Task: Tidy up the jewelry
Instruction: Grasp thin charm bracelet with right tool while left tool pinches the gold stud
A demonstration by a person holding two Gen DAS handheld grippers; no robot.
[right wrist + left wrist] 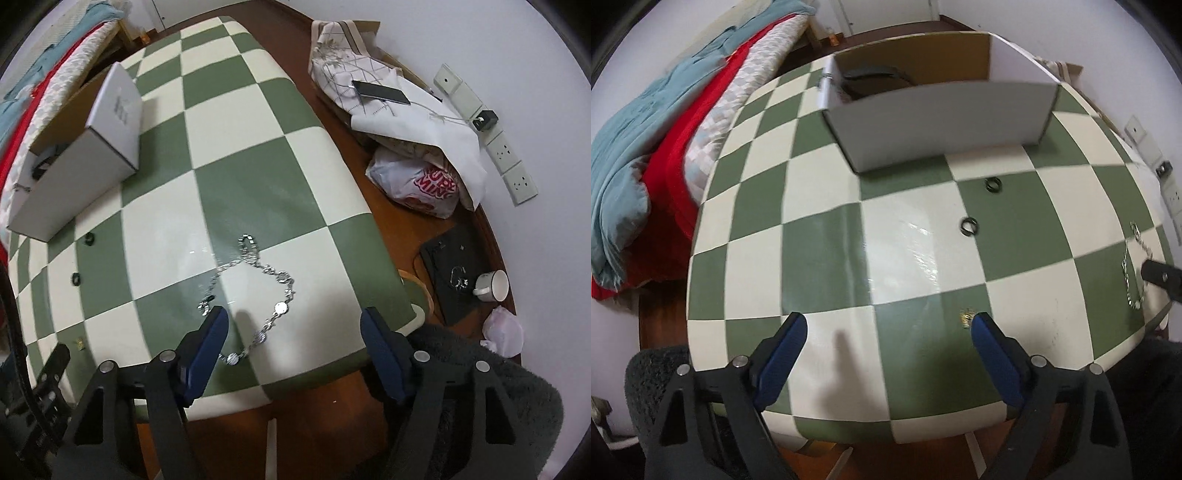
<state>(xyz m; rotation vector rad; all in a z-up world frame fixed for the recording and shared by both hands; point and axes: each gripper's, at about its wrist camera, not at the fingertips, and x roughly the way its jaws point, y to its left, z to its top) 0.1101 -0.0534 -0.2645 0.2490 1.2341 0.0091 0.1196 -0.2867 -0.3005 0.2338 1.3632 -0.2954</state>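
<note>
A silver chain necklace [258, 291] lies looped on the green-and-cream checkered table [240, 155], just ahead of my open right gripper [295, 319]; it also shows at the right edge of the left wrist view [1134, 266]. Two dark rings [993, 184] [969, 225] lie mid-table, also in the right wrist view [89, 239] [76, 278]. A small gold piece [966, 317] lies by the right fingertip of my open left gripper [888, 325]. A white cardboard box [942, 122] stands open at the far side, with a dark object and a bit of chain inside.
A bed with red and teal blankets [646, 155] is to the left. On the floor to the right are a cloth-covered box with a phone [380, 92], a plastic bag [417, 184], a black tray [454, 269], a white cup [493, 286] and wall sockets [506, 155].
</note>
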